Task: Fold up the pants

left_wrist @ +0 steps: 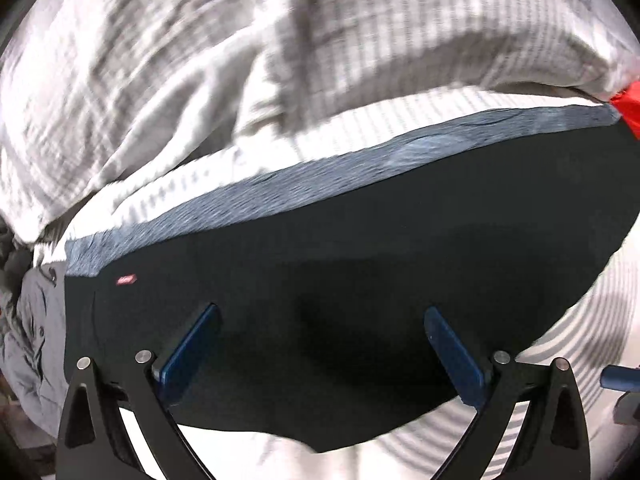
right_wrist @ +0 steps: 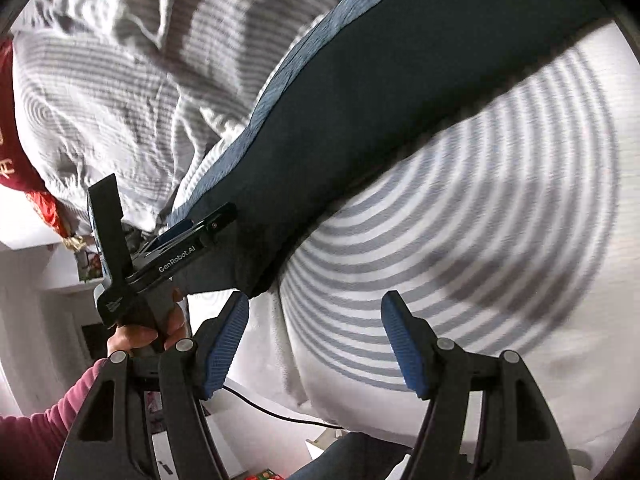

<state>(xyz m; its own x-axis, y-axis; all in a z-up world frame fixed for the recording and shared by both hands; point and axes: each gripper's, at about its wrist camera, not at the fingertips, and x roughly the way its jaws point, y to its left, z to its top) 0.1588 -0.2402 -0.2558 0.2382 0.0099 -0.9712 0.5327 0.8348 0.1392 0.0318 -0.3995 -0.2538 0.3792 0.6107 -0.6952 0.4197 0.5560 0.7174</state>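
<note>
Dark pants [left_wrist: 360,264] (blue-grey waistband) lie flat on striped bedding [right_wrist: 460,220]. Left gripper [left_wrist: 322,344] spread wide above pants, holding nothing. Right gripper [right_wrist: 316,340] spread over bedding, empty, beside pants' edge.

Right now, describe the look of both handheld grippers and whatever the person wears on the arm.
The left gripper and the right gripper have black angular linkage arms with silver round pins. Their fingers carry blue pads, finely ribbed in the right wrist view. The left gripper's black body bears white "GenRobot.AI" lettering. The hand at its handle comes out of a dark pink sleeve. A thin black cable trails below.
</note>
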